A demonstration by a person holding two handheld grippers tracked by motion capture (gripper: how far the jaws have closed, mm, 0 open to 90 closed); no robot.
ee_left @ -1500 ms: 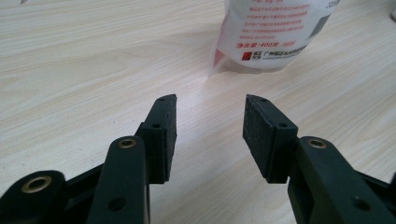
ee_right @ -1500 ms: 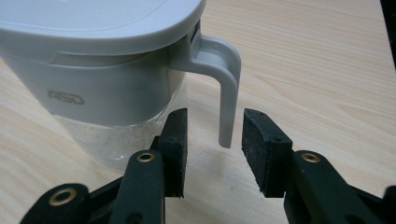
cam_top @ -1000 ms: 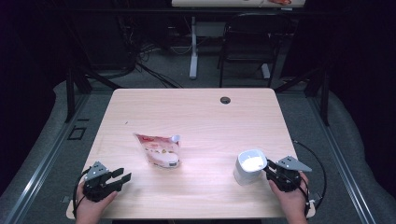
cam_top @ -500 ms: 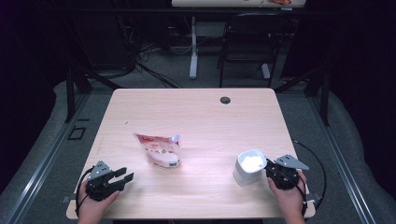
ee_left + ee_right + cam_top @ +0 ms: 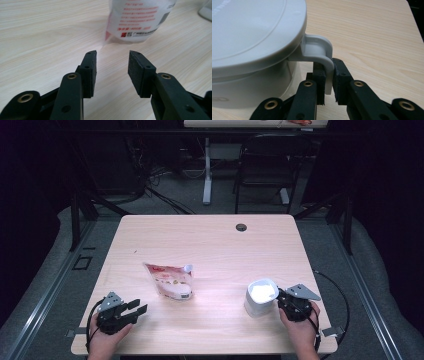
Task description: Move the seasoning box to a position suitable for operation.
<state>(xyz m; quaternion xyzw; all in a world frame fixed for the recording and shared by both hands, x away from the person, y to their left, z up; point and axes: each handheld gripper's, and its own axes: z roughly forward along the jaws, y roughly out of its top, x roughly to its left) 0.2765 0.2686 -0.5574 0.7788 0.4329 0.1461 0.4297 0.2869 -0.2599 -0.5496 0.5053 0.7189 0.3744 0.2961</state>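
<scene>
A white lidded container stands near the table's front right. Its curved handle is clamped between the pads of my right gripper, also seen from above as my right gripper. A white pouch with red print lies flat left of the table's middle, its spout toward the right. My left gripper rests at the front left with its jaws apart and nothing between them. In the left gripper view the pouch lies a short way beyond my left gripper.
The light wooden table has a dark cable hole near its far edge. A chair and a desk leg stand on the floor behind it. Cables trail from both grippers over the front edge.
The left gripper has shifted slightly toward the table's front. The right gripper and container have barely moved.
</scene>
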